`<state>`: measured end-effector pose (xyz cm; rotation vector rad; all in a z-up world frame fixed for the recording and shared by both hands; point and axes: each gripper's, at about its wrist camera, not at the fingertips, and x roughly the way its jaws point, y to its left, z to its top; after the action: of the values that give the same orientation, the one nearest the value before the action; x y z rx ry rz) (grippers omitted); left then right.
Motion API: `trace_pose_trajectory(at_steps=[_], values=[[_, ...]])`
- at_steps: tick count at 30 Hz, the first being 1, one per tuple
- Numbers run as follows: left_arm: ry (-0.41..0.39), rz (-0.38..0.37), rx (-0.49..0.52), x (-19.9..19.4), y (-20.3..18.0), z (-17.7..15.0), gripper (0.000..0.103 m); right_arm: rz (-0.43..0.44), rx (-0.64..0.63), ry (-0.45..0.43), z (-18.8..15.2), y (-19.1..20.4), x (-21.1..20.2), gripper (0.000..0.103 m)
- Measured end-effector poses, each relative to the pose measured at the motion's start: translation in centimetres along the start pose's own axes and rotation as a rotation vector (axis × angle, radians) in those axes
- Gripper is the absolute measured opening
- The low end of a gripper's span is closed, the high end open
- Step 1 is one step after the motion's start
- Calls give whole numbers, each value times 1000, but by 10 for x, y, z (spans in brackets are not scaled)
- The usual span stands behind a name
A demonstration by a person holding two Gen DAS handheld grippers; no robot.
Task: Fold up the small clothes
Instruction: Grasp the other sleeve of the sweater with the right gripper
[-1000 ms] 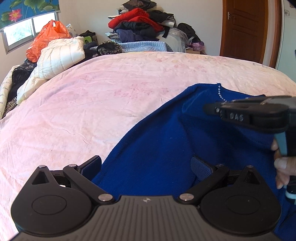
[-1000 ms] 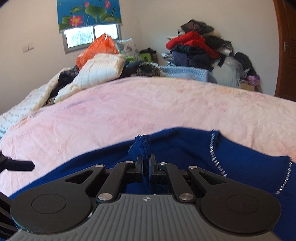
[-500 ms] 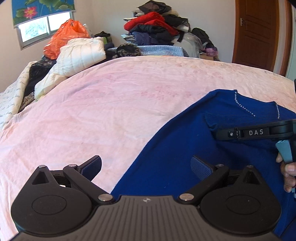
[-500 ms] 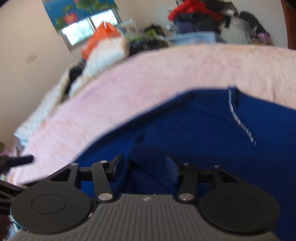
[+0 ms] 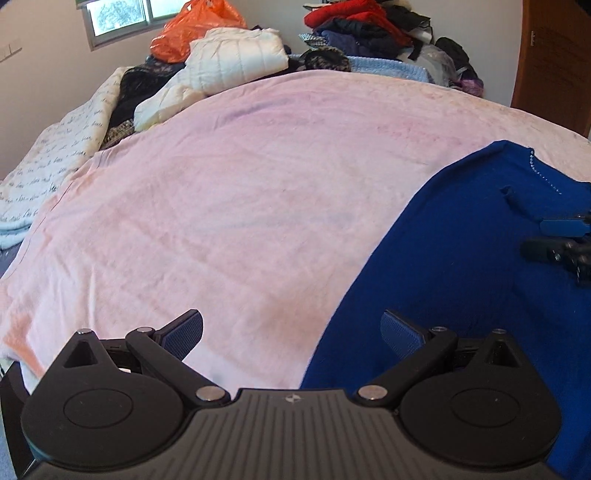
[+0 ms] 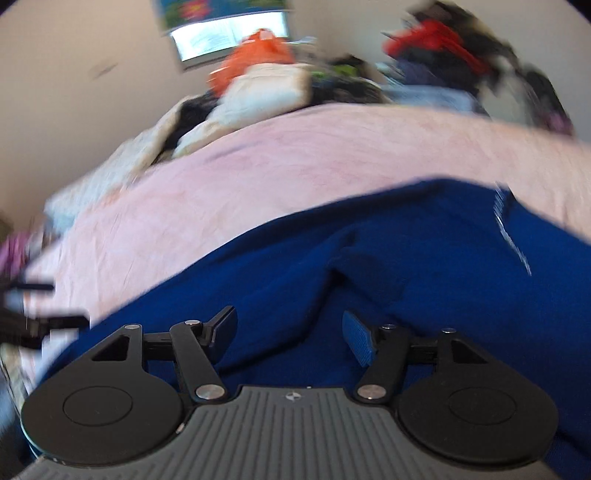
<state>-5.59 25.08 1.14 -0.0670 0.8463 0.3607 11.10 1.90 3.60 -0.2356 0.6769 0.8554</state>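
Note:
A dark blue knit top with a beaded neckline lies spread on the pink bedspread, with a sleeve folded over its body. My left gripper is open and empty, low over the top's left edge. My right gripper is open and empty just above the blue top; its view is blurred by motion. The right gripper also shows at the right edge of the left wrist view. The left gripper shows blurred at the left edge of the right wrist view.
A white quilted jacket, an orange plastic bag and dark clothes lie at the bed's far left. A heap of red and dark clothes is piled at the back. A wooden door stands at the right.
My right gripper opened and let go of the blue sleeve, then drew back over the top. My left gripper shifted left, so the blue top sits further right in its view.

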Motion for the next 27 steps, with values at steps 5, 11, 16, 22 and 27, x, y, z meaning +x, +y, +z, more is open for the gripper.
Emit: trace_pose_trajectory(at_steps=[5, 11, 16, 22, 27], values=[[34, -46, -10, -14, 29, -20, 103, 88, -311, -23, -7, 77, -15, 67], [57, -147, 46, -22, 32, -39, 103, 217, -452, 4, -14, 121, -25, 67], [-2, 25, 170, -20, 29, -52, 103, 270, -651, 35, -33, 159, -33, 67], [37, 174, 48, -9, 65, -51, 103, 260, -850, 29, -57, 198, -29, 67], [32, 130, -76, -12, 77, -45, 103, 281, -862, 7, -53, 212, -21, 67]])
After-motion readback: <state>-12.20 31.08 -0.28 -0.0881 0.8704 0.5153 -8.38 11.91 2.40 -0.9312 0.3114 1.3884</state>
